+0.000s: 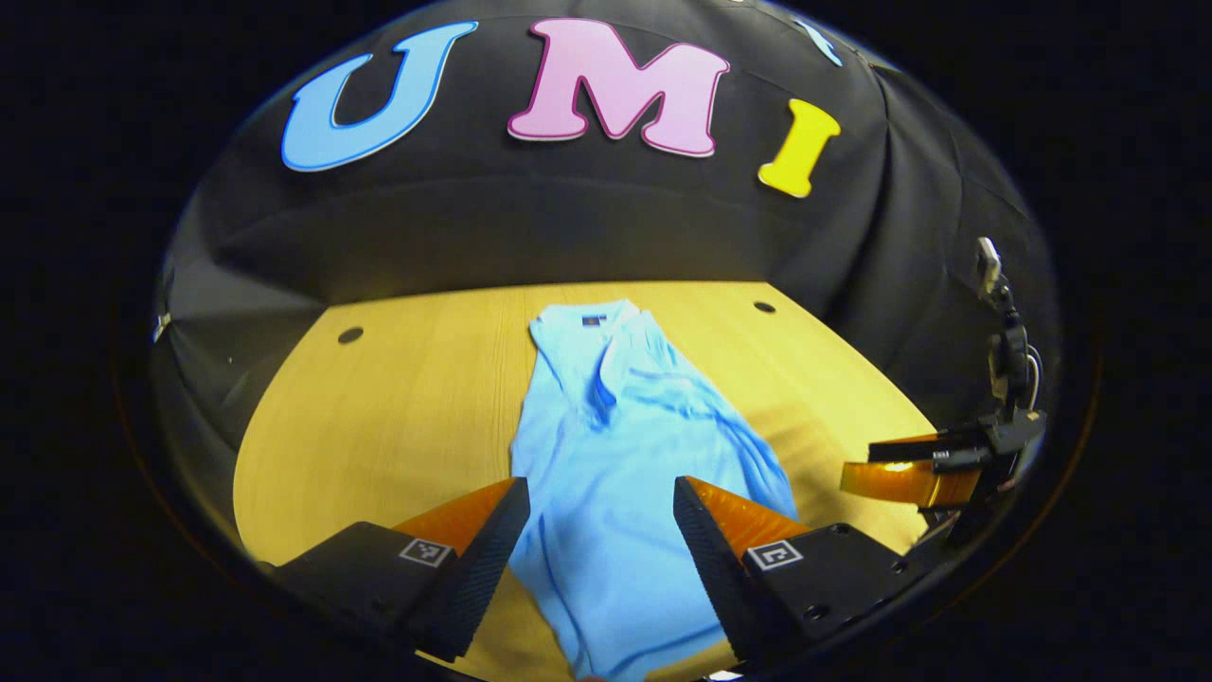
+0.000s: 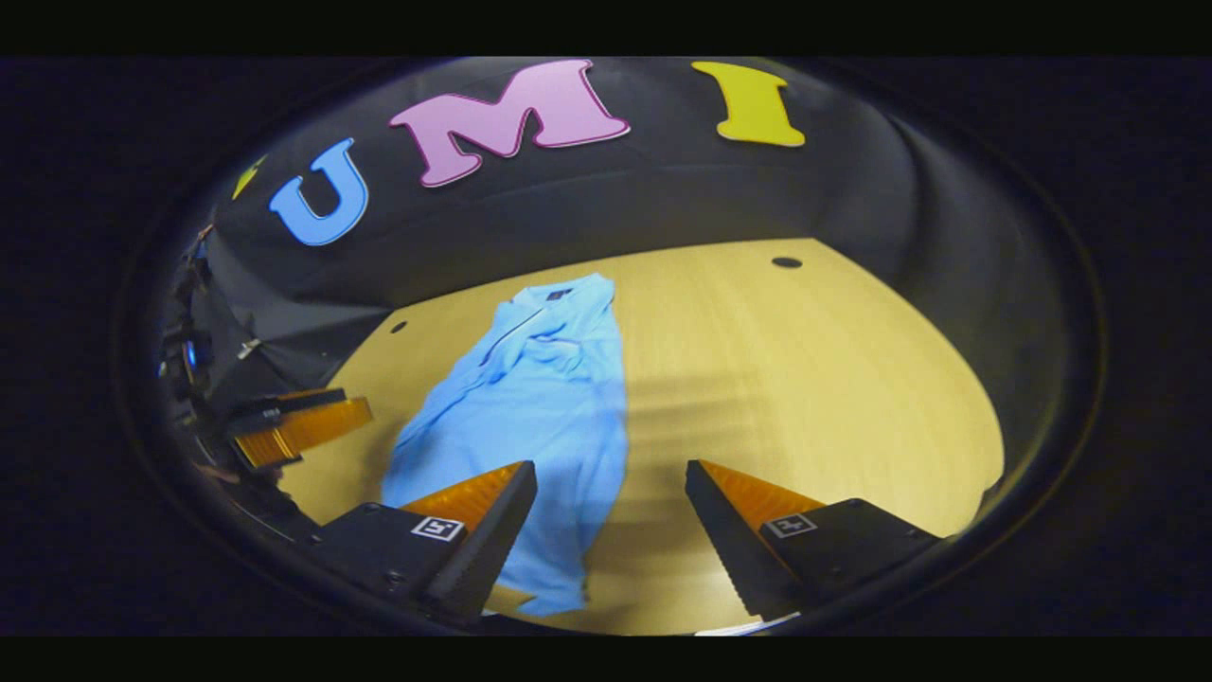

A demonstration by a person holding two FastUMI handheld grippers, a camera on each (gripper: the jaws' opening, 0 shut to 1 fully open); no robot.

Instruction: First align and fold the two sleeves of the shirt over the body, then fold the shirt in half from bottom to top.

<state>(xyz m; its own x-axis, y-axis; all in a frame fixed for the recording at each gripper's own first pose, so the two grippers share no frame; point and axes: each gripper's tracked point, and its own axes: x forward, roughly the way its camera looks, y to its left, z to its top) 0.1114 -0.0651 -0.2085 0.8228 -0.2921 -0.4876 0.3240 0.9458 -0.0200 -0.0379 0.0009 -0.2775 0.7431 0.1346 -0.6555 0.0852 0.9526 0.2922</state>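
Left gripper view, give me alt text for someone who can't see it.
A light blue shirt lies on a wooden table, collar at the far end, sleeves already folded over the body into a long narrow shape. The left gripper is open, with the shirt's near end between its fingers. The right gripper is at the right edge of the view.

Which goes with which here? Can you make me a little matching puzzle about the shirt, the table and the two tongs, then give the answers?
Things:
1. shirt
2. table
3. left tongs
4. right tongs

Descriptions:
A. pale wood with round holes near the far edge
B. light blue, lying narrow with the collar at the far end
C. open, with the shirt's lower part between its fingers in its own view
D. open, above the table just to the shirt's right

Pairs: 1-B, 2-A, 3-C, 4-D
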